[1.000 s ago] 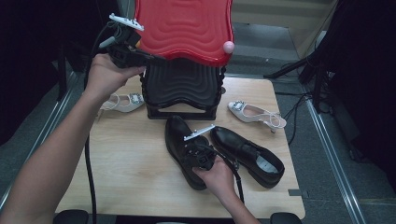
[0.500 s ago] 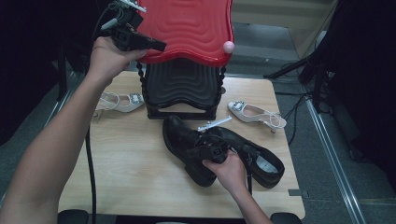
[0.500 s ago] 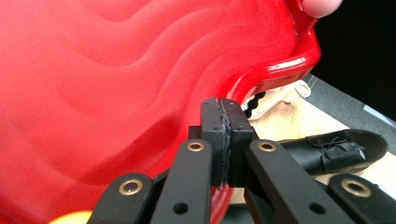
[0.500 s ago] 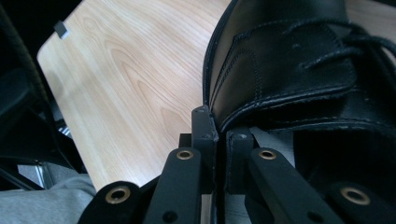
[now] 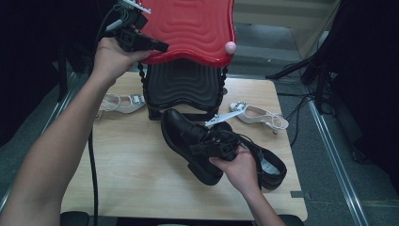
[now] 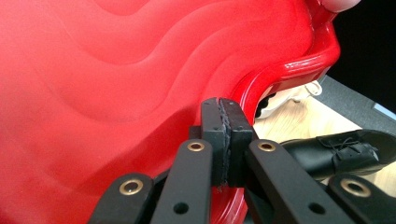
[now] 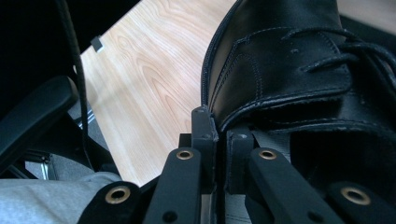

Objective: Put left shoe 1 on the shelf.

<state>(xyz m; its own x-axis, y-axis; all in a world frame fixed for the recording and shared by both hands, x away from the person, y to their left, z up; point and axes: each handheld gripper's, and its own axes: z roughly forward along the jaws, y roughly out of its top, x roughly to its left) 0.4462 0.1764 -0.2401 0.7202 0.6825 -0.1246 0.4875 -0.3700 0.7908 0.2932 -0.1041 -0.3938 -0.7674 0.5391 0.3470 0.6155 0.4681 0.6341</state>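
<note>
I held up the red lid (image 5: 188,28) at the table's (image 5: 131,179) far edge, my left gripper (image 5: 160,46) pinching its rim, while my right gripper (image 5: 200,149) clamped the black shoe (image 5: 181,132), lifted mid-table.

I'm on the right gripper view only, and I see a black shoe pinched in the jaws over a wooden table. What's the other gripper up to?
Observer: The left gripper is shut on the edge of the red lid, holding it raised above the black box.
Operator: Is the shoe's mate around?
Observer: Yes, the second black shoe lies on the table, right beside the black shoe you hold.
Operator: Anything else near the box?
Observer: One white sandal lies left of the box and another white sandal lies right of it.
</note>
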